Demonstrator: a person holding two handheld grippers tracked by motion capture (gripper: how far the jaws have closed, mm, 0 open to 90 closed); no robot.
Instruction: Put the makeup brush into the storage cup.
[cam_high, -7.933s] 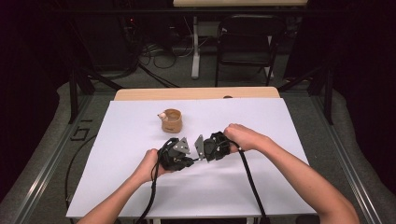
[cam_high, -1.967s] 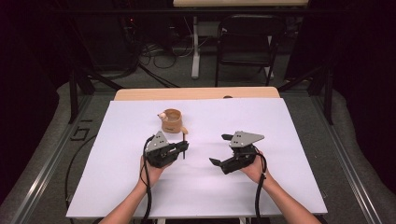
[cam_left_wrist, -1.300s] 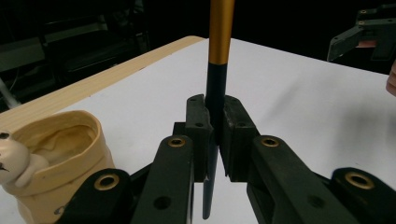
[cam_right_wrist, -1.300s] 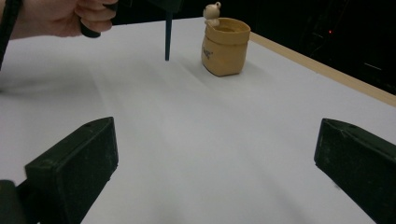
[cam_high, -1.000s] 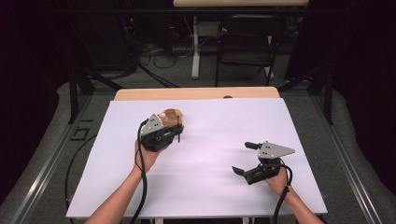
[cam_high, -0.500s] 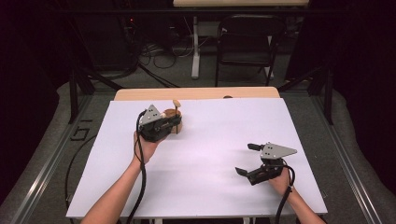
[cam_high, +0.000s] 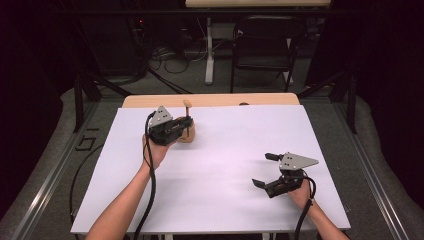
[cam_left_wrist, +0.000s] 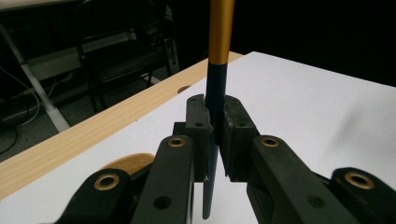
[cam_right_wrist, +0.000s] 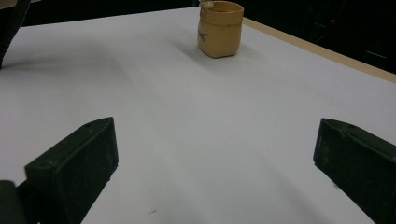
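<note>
While pinched upright in the left hand-held gripper (cam_left_wrist: 214, 135), a slim gold-and-dark pen (cam_left_wrist: 219, 32); right hand-held gripper (cam_high: 266, 171) spread wide.

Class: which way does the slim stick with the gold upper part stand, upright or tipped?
Upright: the gold-and-dark stick rises vertically, clamped in the left tool.

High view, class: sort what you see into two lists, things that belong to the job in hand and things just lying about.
In the job:
- pen, clamped upright in left hand-held gripper
- tan cup

Lying about:
- folding chair
- floor cables
- right hand-held gripper, open and idle
</note>
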